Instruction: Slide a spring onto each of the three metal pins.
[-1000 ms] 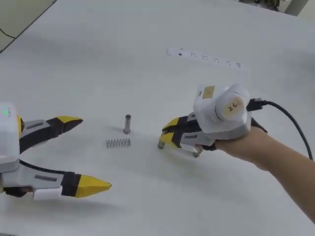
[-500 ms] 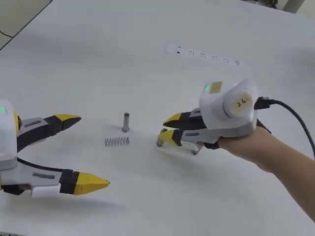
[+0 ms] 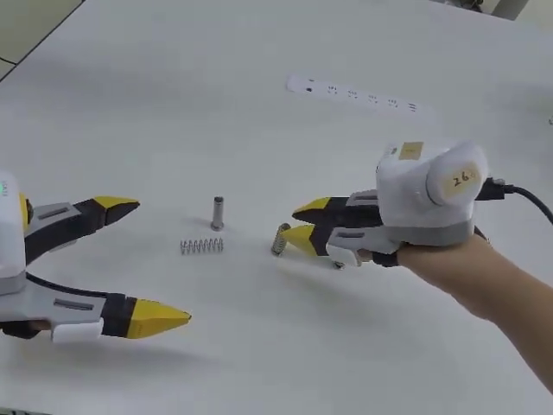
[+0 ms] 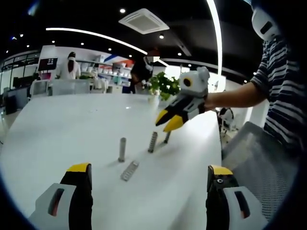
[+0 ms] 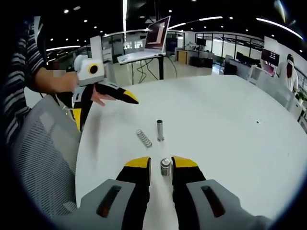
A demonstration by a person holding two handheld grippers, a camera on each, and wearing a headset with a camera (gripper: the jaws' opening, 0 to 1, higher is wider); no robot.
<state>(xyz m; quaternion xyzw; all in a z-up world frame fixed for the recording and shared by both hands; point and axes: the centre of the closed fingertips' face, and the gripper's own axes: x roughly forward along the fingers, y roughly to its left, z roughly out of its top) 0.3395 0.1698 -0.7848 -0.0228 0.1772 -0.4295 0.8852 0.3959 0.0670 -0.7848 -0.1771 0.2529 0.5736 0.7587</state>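
The spring-clad pin [image 5: 165, 167] stood at twelve o'clock between the parted jaws of the right gripper [image 5: 161, 162]; the left gripper [image 4: 149, 168] gaped wide

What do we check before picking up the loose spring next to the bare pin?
1. The loose spring lies flat on the table, free of both grippers: ok.
2. The bare pin stands upright with no spring on it: ok.
3. The left gripper is open and holds nothing: ok.
4. The right gripper has its jaws apart: ok.
5. Clearance between the right gripper and the sprung pin just ahead of its tips: cannot tell.
6. Spring on the third pin, which is partly hidden under the right gripper: cannot tell.
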